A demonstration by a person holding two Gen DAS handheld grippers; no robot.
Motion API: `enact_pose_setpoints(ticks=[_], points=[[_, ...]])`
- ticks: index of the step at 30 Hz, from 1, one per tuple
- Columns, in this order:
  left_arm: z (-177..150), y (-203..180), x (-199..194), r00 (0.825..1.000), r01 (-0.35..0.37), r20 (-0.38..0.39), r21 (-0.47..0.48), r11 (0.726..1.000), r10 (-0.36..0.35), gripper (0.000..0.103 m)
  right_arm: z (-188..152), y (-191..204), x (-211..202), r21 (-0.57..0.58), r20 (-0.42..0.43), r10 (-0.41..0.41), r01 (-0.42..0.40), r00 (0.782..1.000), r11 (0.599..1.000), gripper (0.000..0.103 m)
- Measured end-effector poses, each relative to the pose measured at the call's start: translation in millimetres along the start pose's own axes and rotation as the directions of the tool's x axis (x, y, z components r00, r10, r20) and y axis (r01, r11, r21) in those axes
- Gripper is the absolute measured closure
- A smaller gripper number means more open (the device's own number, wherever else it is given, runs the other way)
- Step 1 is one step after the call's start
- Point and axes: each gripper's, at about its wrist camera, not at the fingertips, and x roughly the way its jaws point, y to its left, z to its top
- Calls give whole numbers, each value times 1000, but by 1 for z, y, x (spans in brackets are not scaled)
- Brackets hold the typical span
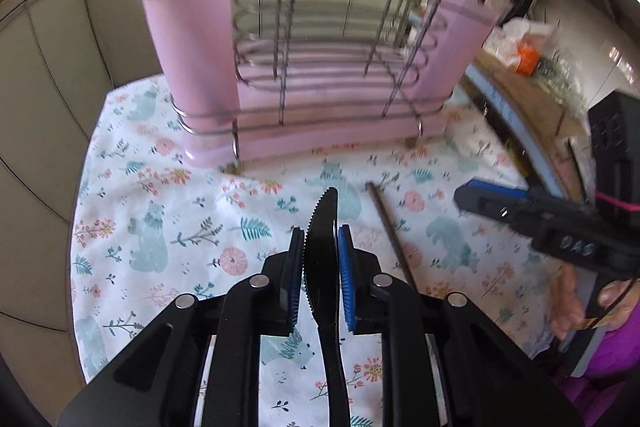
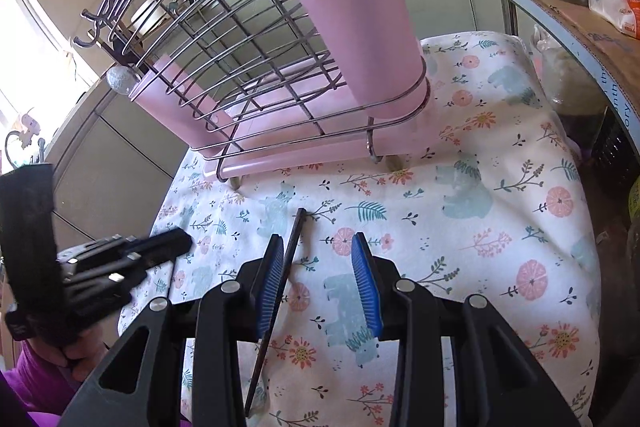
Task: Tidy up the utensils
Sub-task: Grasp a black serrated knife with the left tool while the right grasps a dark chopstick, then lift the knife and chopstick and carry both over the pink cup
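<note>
left gripper [image 1: 320, 259] clamps the black plastic knife [image 1: 322, 227], tip toward the far-left pink cup [image 1: 188, 43]; right gripper [image 2: 316, 267], jaws apart, straddles the chopstick [image 2: 294, 239] for pickup.

Right claw [image 2: 320, 283] (fingers spread) straddles the chopstick [image 2: 280, 291] on cloth [image 2: 480, 227].

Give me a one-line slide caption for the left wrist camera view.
Left gripper grips a black serrated knife above the floral cloth, facing the pink drying rack.

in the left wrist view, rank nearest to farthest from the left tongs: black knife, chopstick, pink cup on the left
1. black knife, held between the left tongs
2. chopstick, lying on the cloth to the right
3. pink cup, ahead left, in the rack
</note>
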Motion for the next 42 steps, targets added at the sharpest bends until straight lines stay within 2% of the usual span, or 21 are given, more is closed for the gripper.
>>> enact_pose_setpoints(ticks=[6,10,15,26,42], points=[[1,6,-22,994,27,110,-43,999,-23,87,-1,3,6,17,-23,12,-12,1000,1000,68],[-1,11,-38,982,45,187,-64,997,-32,87,-2,1,10,44,-44,26,-24,999,999,68],[-3,16,-51,971,62,237,-84,995,-41,87,-3,1,16,67,-69,40,-36,997,997,68],[-8,37,-59,959,88,281,-133,987,-48,87,0,2,31,115,-112,62,-49,992,992,68],[-13,57,-66,948,116,314,-184,976,-54,87,25,-2,52,194,-180,87,-52,980,980,69]])
